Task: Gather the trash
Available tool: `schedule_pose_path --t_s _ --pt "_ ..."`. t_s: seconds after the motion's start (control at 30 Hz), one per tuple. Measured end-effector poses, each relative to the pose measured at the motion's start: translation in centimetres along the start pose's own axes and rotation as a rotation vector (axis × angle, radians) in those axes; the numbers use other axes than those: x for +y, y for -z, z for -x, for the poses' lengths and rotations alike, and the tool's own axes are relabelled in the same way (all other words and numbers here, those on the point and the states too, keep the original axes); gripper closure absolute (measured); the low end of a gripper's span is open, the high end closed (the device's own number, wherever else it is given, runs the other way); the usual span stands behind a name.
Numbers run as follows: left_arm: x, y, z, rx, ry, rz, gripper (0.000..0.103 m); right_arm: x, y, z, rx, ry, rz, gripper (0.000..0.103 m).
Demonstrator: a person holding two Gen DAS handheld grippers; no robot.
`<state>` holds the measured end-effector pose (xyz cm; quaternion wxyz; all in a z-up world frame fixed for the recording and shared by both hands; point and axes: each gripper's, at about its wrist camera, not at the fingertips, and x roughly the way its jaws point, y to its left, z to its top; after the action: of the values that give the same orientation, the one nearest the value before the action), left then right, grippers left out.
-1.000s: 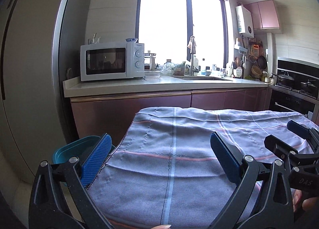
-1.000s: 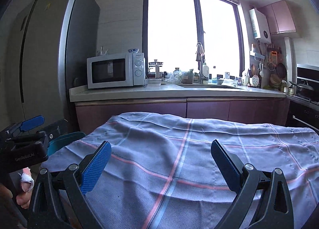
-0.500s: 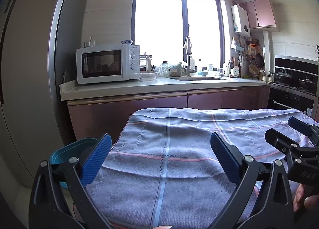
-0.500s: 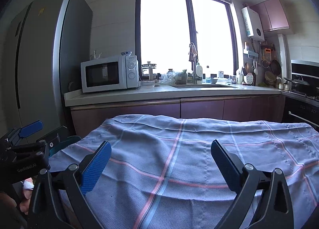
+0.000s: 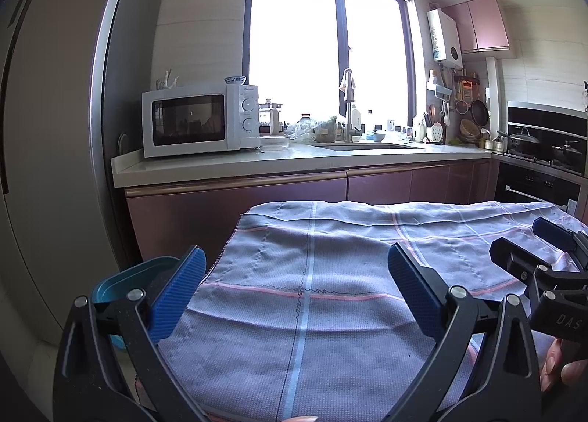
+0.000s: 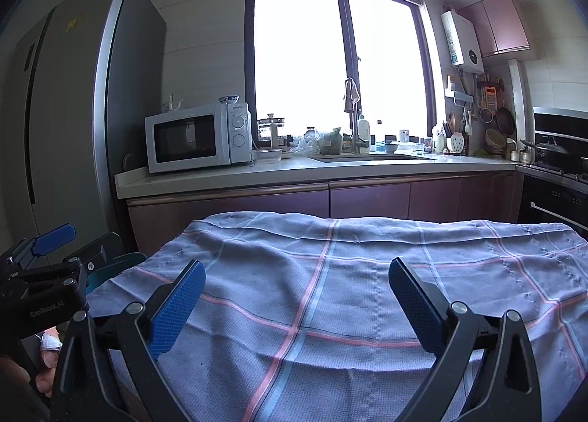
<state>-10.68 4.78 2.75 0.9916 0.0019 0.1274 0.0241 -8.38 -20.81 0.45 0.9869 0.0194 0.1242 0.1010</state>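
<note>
Both grippers hover low over a table covered by a blue-grey checked cloth. My left gripper is open, its blue pads wide apart with nothing between them. My right gripper is open too and holds nothing. A teal bin stands on the floor off the table's left edge, just behind the left finger; its rim also peeks out in the right wrist view. No loose trash shows on the cloth. The right gripper appears at the right of the left wrist view.
A fridge rises on the left. Behind the table runs a counter with a white microwave, a sink and tap, bottles and jars. A stove with pots is at the right. A hand holds the left gripper's handle.
Both cameras have tilted up and drawn back a little, so the cloth sits lower in view and more ceiling shows. Both grippers stay open and empty.
</note>
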Motion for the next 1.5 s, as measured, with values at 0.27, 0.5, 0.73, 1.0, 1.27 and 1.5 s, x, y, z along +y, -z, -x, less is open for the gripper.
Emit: schedule_pose_path --t_s 0.27,0.5,0.73,1.0,1.27,1.5 --pt "-0.3 -0.06 -0.01 -0.004 0.004 -0.005 0.006 -0.12 -0.05 0.05 -0.003 0.005 -0.005 0.006" --pt "-0.44 0.03 -0.09 -0.007 0.003 -0.007 0.006 -0.25 0.0 0.23 -0.008 0.013 -0.009 0.006" --pt "-0.49 -0.06 -0.14 -0.011 0.001 -0.007 0.006 -0.32 0.02 0.44 -0.011 0.016 -0.01 0.006" --pt "-0.63 -0.16 -0.26 -0.027 -0.01 -0.015 0.006 -0.43 -0.02 0.65 -0.012 0.024 -0.011 0.006" --pt "-0.79 -0.19 -0.67 -0.03 -0.014 -0.023 0.006 -0.59 -0.07 0.69 -0.012 0.029 -0.012 0.006" --pt "-0.81 -0.15 -0.67 -0.031 -0.015 -0.024 0.006 -0.72 -0.16 0.53 -0.011 0.031 -0.015 0.006"
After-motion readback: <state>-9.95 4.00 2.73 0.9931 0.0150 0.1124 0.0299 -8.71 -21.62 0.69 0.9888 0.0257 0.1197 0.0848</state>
